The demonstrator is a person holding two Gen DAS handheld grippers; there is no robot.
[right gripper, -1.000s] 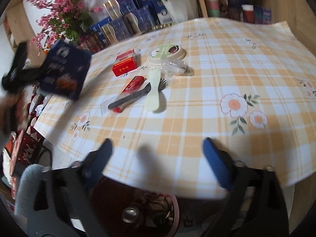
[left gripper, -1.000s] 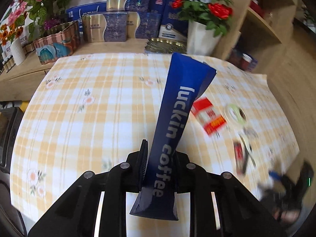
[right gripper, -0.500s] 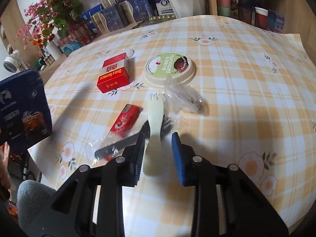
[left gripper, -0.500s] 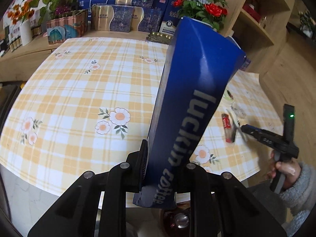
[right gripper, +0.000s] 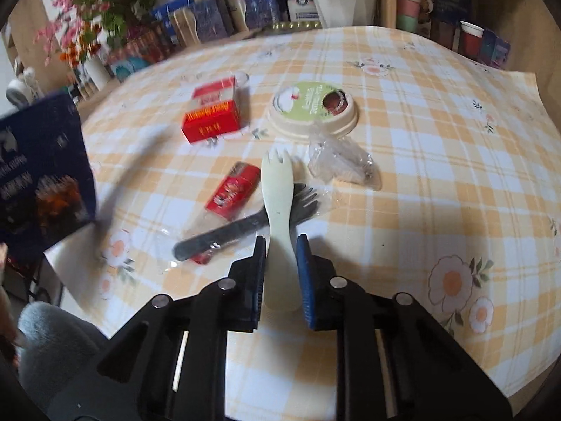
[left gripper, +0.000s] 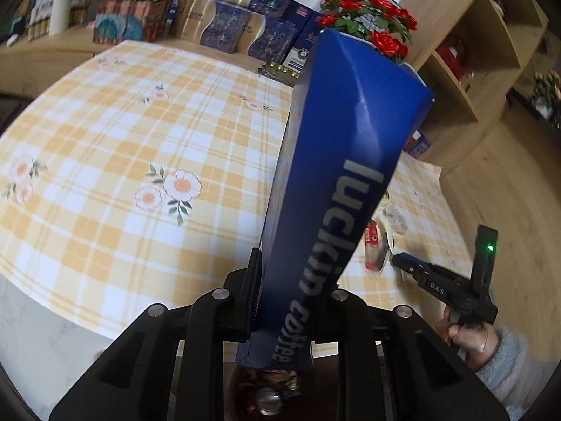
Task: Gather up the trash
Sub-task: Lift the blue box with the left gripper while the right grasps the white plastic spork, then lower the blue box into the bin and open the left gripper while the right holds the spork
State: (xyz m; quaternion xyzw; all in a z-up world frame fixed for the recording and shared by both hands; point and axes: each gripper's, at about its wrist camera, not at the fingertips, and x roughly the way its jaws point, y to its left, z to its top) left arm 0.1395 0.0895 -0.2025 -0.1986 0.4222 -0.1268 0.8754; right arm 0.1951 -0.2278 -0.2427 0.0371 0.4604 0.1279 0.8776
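When we look along the left hand-held gripper (left gripper: 284, 301), we see it clenched on a tall blue coffee bag (left gripper: 336, 189), which stands up between the two pads and leans a little to the right. Its lower end hangs past the edge of the surface (left gripper: 105, 161), which carries a yellow checked cloth with printed flowers. To the right of the bag, near the cloth's edge, lie a red wrapper (left gripper: 372, 238) and a pale spork (left gripper: 388, 236), and the right hand-held gripper (left gripper: 399, 261) reaches to them, held by a hand (left gripper: 466, 336) in a grey sleeve. Behind the surface we see blue and gold boxes (left gripper: 224, 24), a pot of red roses (left gripper: 368, 21) and a wooden shelf (left gripper: 491, 52).

From the right wrist view, the right hand-held gripper (right gripper: 280, 256) has just been closing, and its pads now grasp the handle of the pale spork (right gripper: 278, 207), whose prongs point away from us. The spork lies across a black fork (right gripper: 245, 226) in clear plastic. Just left of it is the red wrapper (right gripper: 233, 189); further back are a red carton (right gripper: 212, 114), a round lid (right gripper: 312, 108) and a crumpled clear film (right gripper: 338, 161) touching that lid. At the left edge the blue coffee bag (right gripper: 42, 175) hangs beside the surface (right gripper: 438, 161), blurred. Pink flowers (right gripper: 94, 7) and boxes stand at the back.
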